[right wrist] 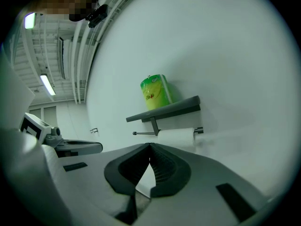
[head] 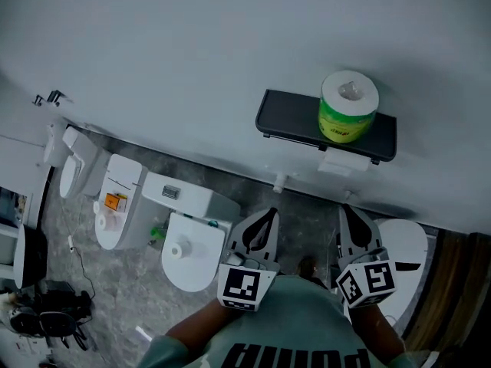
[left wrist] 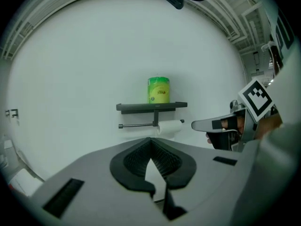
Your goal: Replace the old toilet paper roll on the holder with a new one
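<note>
Head view, wrapped roll [head: 349, 106] on shelf [head: 291, 119], well beyond left hand-held gripper [head: 267, 215] and right hand-held gripper [head: 350, 211], both clenched, empty.

Dim, flat grey light; fisheye bulge with dark corners.

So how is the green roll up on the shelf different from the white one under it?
The green roll stands upright on top of the shelf; the white roll lies sideways on the bar beneath it. The green roll is in a green wrapper, the white roll is bare paper. The green roll looks fatter than the white roll. Both are toilet paper.
</note>
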Demonstrator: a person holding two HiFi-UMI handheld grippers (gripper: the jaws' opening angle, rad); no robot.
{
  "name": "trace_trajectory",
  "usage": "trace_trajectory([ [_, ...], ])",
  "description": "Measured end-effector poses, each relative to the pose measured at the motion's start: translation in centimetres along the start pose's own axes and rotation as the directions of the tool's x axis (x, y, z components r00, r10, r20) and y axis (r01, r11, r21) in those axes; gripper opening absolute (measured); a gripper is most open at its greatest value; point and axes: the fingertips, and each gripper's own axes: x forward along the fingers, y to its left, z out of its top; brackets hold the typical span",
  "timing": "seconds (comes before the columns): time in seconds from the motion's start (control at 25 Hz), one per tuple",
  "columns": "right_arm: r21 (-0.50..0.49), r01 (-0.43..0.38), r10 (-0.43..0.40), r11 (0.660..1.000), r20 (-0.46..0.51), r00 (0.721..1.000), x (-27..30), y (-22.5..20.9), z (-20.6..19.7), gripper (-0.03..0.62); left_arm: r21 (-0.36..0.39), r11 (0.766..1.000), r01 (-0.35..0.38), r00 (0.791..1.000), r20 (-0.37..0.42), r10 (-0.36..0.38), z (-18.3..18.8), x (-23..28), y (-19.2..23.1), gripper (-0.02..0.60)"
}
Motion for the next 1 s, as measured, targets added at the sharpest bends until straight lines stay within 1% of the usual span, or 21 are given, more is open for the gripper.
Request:
trace_trajectory([
  [0.04, 0.004, 0.013, -0.013, 1.0, 0.001, 1.0, 0.3, -0.3, 0.0, 0.008, 0.001, 1.0, 0.015, 1.0, 0.016, -0.015, 0.1, 0.7, 0.1, 0.005],
  [0.12, 0.031, 0.047, -0.047, 0.998, 0.01, 0.999, 0.7, -0.8, 0.1, 0.008, 0.017, 0.997, 0.077, 0.997, 0.031, -0.077, 0.3, 2.2, 0.1, 0.005],
  [0.2, 0.093, 0.072, -0.074, 0.993, 0.024, 0.997, 0.9, -1.1, 0.2, 0.008, 0.048, 0.986, 0.157, 0.988, 0.008, -0.157, 0.5, 3.7, 0.0, 0.005],
  [0.28, 0.18, 0.088, -0.098, 0.98, 0.047, 0.994, 1.3, -1.5, 0.3, 0.008, 0.076, 0.972, 0.223, 0.975, -0.01, -0.223, 0.8, 5.0, 0.0, 0.005],
  [0.44, 0.327, 0.108, -0.145, 0.939, 0.094, 0.985, 2.7, -2.3, 0.6, 0.02, 0.112, 0.938, 0.327, 0.945, -0.024, -0.327, 1.1, 7.6, 0.1, 0.005],
  [0.56, 0.442, 0.12, -0.188, 0.889, 0.113, 0.976, 3.7, -3.2, 0.2, 0.082, 0.128, 0.911, 0.392, 0.92, -0.038, -0.391, 1.0, 8.9, 0.3, 0.005],
  [0.64, 0.52, 0.113, -0.208, 0.847, 0.128, 0.97, 4.3, -3.9, -0.2, 0.137, 0.134, 0.895, 0.426, 0.905, -0.049, -0.423, 0.8, 9.7, 0.4, 0.005],
  [0.76, 0.64, 0.092, -0.246, 0.763, 0.156, 0.957, 5.2, -5.2, -0.7, 0.212, 0.146, 0.87, 0.471, 0.882, -0.065, -0.466, 0.6, 10.6, 0.5, 0.005],
  [0.8, 0.681, 0.078, -0.258, 0.728, 0.166, 0.952, 5.5, -5.5, -0.7, 0.237, 0.15, 0.863, 0.483, 0.875, -0.073, -0.478, 0.4, 10.9, 0.5, 0.005],
  [0.92, 0.791, 0.007, -0.292, 0.611, 0.217, 0.931, 6.2, -6.7, -0.9, 0.272, 0.157, 0.842, 0.516, 0.856, -0.097, -0.507, -0.1, 11.5, 0.5, 0.005],
  [1.0, 0.834, -0.056, -0.306, 0.548, 0.263, 0.915, 6.7, -7.3, -0.6, 0.291, 0.161, 0.829, 0.536, 0.844, -0.11, -0.524, -0.2, 11.6, 0.5, 0.005],
])
